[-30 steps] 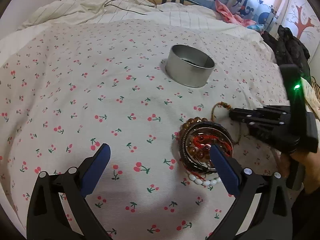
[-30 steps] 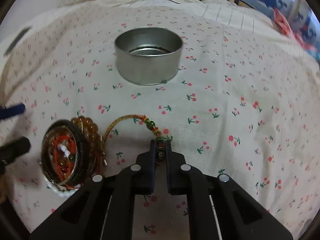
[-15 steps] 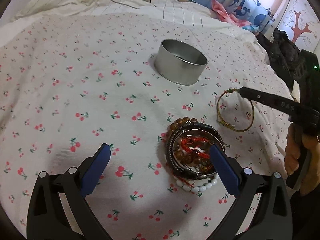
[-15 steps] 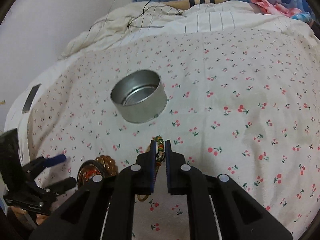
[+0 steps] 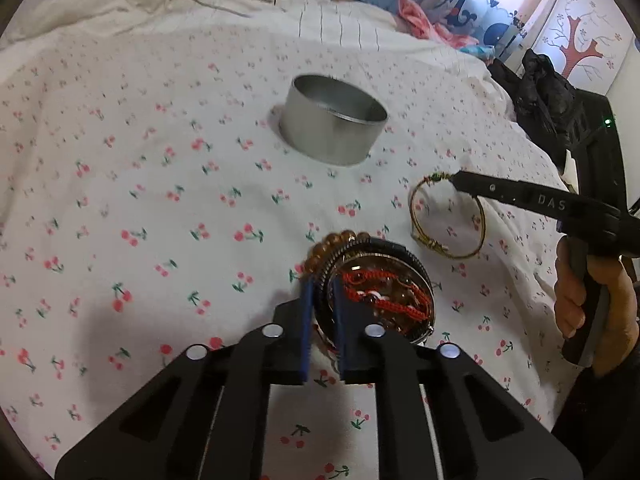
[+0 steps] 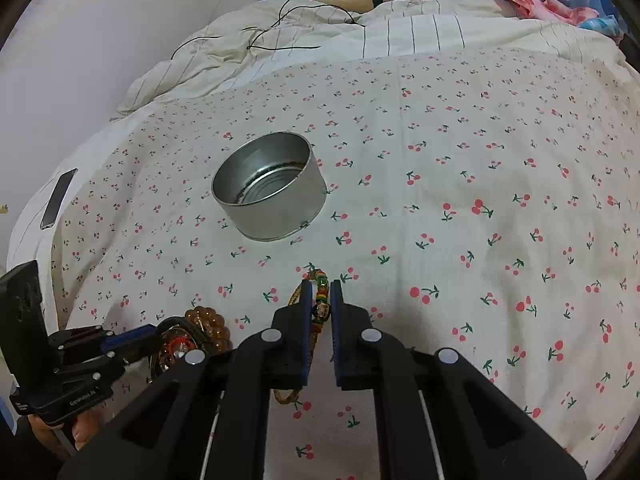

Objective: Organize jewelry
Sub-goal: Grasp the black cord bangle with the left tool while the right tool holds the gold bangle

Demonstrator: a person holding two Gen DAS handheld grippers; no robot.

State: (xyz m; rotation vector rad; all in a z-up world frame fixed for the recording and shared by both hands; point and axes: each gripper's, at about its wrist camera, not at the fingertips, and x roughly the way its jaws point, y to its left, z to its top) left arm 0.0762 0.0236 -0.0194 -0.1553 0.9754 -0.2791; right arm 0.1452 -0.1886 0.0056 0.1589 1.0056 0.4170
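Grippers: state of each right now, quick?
Left gripper: closed on the rim of the jewelry-filled lid.
Right gripper: closed on the beaded cord bracelet, held above the bedsheet.

Both grippers (image 5: 320, 312) (image 6: 318, 308) clamped

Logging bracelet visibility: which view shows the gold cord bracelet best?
The left wrist view: the gold cord bracelet hangs as a full loop from the right gripper. In the right wrist view only its beaded section shows, pinched between the fingers, with the cord mostly hidden.
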